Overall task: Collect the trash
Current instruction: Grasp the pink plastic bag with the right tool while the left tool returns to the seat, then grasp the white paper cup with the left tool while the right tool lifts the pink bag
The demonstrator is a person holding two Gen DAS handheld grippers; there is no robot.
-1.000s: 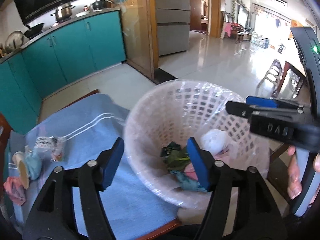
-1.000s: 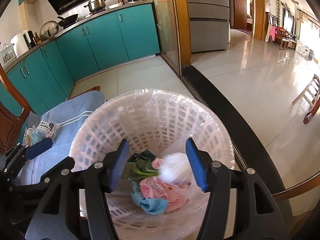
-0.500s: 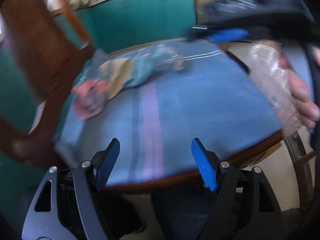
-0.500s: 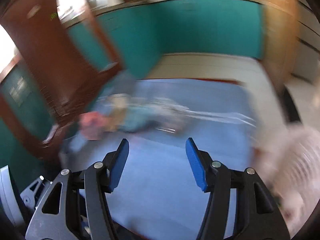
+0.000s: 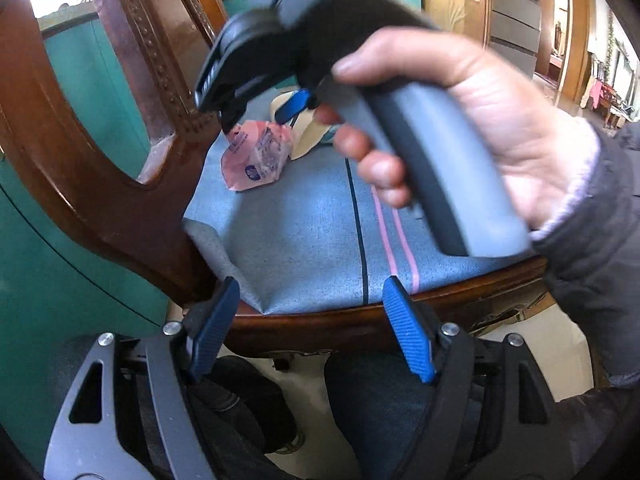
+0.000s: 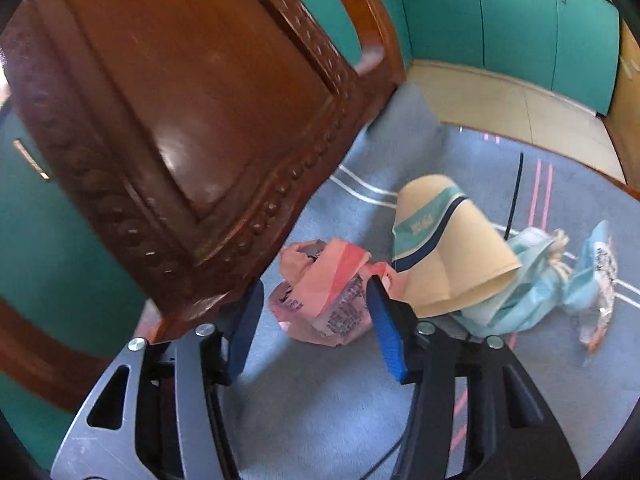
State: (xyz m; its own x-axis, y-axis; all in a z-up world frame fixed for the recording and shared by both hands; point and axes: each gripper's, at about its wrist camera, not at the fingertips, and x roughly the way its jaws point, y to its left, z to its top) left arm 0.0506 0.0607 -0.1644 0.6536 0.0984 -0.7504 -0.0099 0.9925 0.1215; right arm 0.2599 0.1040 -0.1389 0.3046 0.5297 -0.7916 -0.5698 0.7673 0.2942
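Note:
A crumpled pink wrapper [image 6: 324, 300] lies on the blue cloth [image 6: 340, 408] of a chair seat, close to the chair back. My right gripper [image 6: 316, 316] hangs low over it with the wrapper between its jaws. The jaws are closing and the pads do not press on it. A tan paper cup [image 6: 444, 248] lies on its side just right of the wrapper, over a pale blue wrapper [image 6: 520, 304]. In the left wrist view the right gripper [image 5: 262, 118], held by a hand [image 5: 480, 120], points down at the pink wrapper [image 5: 258, 156]. My left gripper [image 5: 310, 322] is open and empty at the seat's near edge.
The carved wooden chair back [image 6: 180, 120] rises close on the left of the right gripper. Another printed packet [image 6: 596, 280] lies at the far right of the cloth, and a thin black cable [image 6: 514, 200] crosses it. Teal cabinets [image 6: 520, 20] stand behind. The seat's wooden rim [image 5: 360, 324] faces the left gripper.
Both grippers have swung away from the white basket to the chair seat. The right gripper has come down around the pink wrapper, and its jaws have narrowed.

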